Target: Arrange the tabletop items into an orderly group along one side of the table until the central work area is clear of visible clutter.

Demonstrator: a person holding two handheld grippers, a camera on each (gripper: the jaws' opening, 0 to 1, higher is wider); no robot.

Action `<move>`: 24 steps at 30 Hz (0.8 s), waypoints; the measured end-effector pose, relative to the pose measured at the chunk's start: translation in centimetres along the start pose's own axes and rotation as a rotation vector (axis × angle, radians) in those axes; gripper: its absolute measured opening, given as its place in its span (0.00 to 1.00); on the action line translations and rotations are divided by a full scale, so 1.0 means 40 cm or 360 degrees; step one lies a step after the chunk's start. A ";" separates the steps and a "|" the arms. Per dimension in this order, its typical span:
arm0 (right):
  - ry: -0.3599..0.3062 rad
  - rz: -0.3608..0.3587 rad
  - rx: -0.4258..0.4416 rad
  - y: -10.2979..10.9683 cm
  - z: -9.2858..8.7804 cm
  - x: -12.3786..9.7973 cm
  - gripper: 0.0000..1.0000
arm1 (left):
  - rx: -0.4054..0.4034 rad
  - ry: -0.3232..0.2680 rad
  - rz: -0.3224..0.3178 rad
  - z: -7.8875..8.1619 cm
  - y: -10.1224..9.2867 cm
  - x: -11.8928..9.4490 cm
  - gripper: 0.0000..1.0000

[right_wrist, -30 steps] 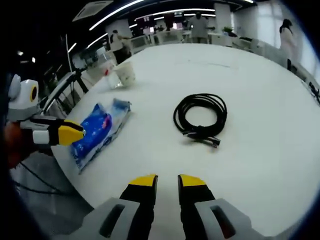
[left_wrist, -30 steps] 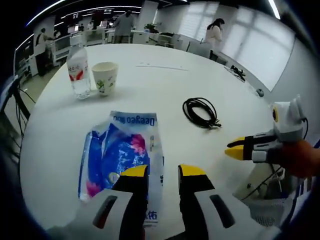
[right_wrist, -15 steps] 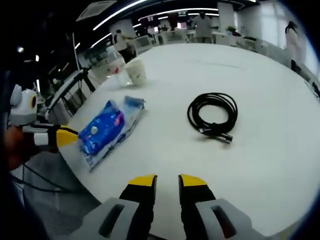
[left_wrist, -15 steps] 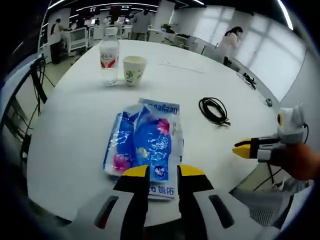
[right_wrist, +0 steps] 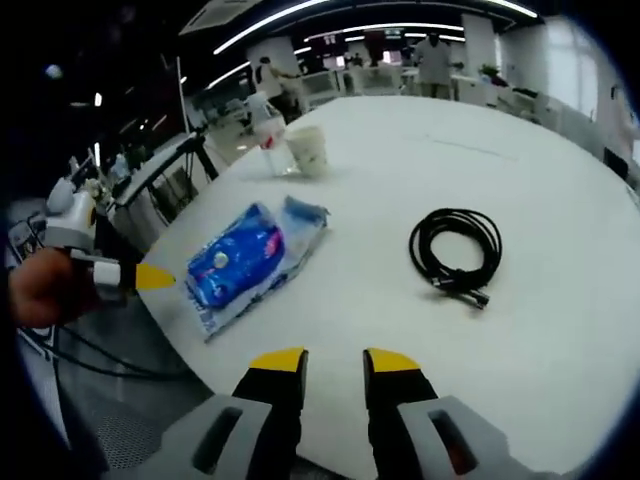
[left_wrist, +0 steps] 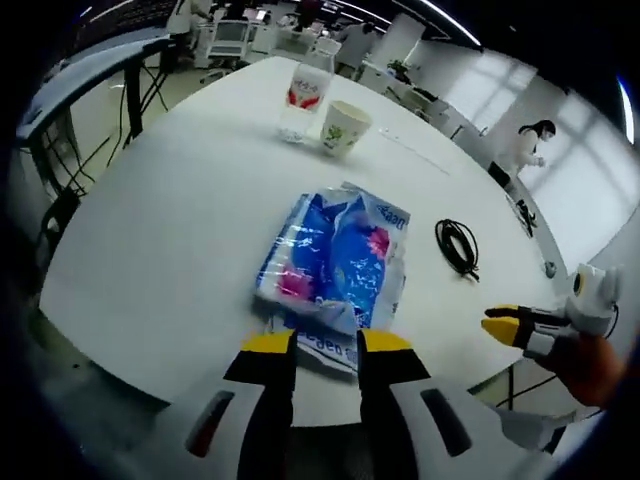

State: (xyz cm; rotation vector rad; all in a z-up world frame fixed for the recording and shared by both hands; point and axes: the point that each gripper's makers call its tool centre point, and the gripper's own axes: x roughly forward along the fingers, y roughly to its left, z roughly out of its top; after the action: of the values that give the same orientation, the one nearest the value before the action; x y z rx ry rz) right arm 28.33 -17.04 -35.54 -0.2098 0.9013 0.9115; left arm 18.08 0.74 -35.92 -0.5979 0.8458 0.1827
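My left fingers (left_wrist: pixel 325 343) stand apart over the blue packet's (left_wrist: pixel 333 262) near end (print unreadable); right fingers (right_wrist: pixel 335 358) apart, bare surface (right_wrist: pixel 560 240) beyond the cable (right_wrist: pixel 456 250).

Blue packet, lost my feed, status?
Both tools open, empty. Left tool at blue packet's near edge. Black cable, paper cup, water bottle scattered. Nothing blocking.

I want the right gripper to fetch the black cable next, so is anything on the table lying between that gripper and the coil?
Nothing visible does. In the right gripper view, bare white table runs from the right gripper to the black cable. The blue packet lies off toward the left gripper, clear of that path.
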 end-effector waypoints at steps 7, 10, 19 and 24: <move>0.0010 0.0056 -0.0061 0.036 0.003 0.001 0.22 | -0.0026 -0.0010 -0.0013 0.010 -0.024 0.007 0.26; 0.0006 0.0086 -0.0088 0.049 0.009 0.006 0.24 | -0.0012 0.0006 -0.0023 0.008 -0.027 0.018 0.28; -0.0027 0.0170 -0.0134 0.082 0.035 0.001 0.35 | -0.0105 0.0094 0.0013 -0.020 -0.010 0.044 0.30; -0.0017 0.0170 -0.0138 0.086 0.019 -0.004 0.35 | -0.0107 0.0087 0.0010 -0.010 -0.011 0.061 0.30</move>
State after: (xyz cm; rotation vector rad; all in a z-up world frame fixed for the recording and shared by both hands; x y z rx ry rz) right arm 26.13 -14.60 -34.25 -0.2327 0.8706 1.0507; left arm 19.60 -0.02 -37.75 -0.6657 0.8971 0.2017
